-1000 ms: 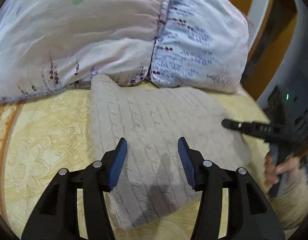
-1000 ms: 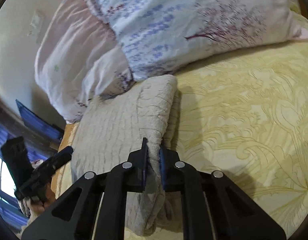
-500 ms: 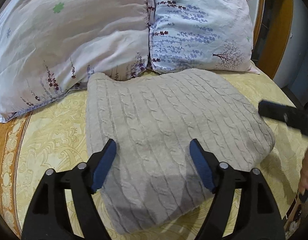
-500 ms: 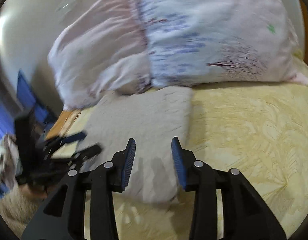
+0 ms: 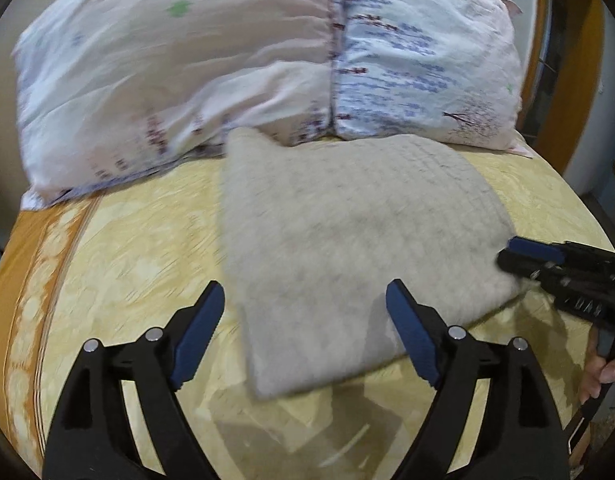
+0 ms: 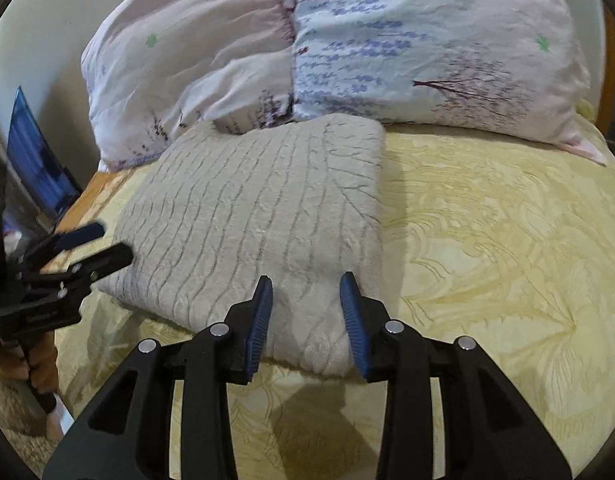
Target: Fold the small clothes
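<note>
We've got the cable-knit sweater (image 6: 263, 216) lying on the yellow bedspread (image 6: 487, 248) as a thick, squared-off bundle, its far edge tucked right up against the two floral pillows (image 6: 407, 48); we read that as folded, or very nearly so, with several layers stacked at the near edge of the sweater. Our right gripper (image 6: 306, 316) hovers at the near right corner of the sweater, fingers parted with nothing pinched between them; the blue pads (image 6: 352, 312) straddle that corner, though we can't tell whether they brush the knit. Over on the other side, our left gripper (image 5: 303, 334) hangs over the sweater's near edge, fingers spread wide and released, gripping nothing; the left view is smeared, so the fine detail of the knit is lost there.

From the left camera we catch the right gripper (image 5: 507, 254) right at the sweater's right edge; from the right camera the left gripper (image 6: 115, 246) sits at the sweater's left edge, fingers apart.

So where are we? By our judgement the folding of this piece is essentially done: edges look roughly straight, no sleeve trails out on the bedspread; what may remain is a tidy-up of the thick near corner, or setting the bundle aside; no other garment shows beside the sweater.
</note>
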A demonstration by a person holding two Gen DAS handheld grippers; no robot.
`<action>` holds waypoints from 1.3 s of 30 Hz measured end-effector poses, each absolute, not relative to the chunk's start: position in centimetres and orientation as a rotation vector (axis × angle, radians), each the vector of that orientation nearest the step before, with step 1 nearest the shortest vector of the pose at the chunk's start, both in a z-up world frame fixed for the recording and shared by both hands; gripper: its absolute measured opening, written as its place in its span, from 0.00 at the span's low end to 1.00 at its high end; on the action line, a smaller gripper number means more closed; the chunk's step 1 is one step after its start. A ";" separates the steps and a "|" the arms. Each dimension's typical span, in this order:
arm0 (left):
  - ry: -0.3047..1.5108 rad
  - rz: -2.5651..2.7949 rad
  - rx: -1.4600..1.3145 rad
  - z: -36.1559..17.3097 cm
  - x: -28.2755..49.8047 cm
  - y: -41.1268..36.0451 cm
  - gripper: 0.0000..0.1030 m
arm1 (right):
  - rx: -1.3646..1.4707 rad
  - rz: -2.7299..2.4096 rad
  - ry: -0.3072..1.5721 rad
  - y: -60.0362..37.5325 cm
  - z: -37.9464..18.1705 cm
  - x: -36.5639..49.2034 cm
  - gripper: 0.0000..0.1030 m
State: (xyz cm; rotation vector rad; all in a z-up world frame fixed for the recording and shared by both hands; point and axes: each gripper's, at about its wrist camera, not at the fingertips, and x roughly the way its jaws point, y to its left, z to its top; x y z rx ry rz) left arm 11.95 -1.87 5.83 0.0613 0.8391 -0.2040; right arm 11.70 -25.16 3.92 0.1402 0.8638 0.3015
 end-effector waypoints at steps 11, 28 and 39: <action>0.858 -0.114 -0.076 4.2 7.1 2.0 0.98 | 0.196 0.136 0.755 -27.4 5.0 7.5 0.85; 0.958 -0.096 0.035 0.8 7.8 -1.0 0.98 | 0.019 0.071 0.817 -21.6 2.7 6.5 0.99; 0.952 -0.097 0.039 0.7 7.8 -0.9 0.98 | 0.015 0.050 0.856 -21.4 1.8 6.8 0.99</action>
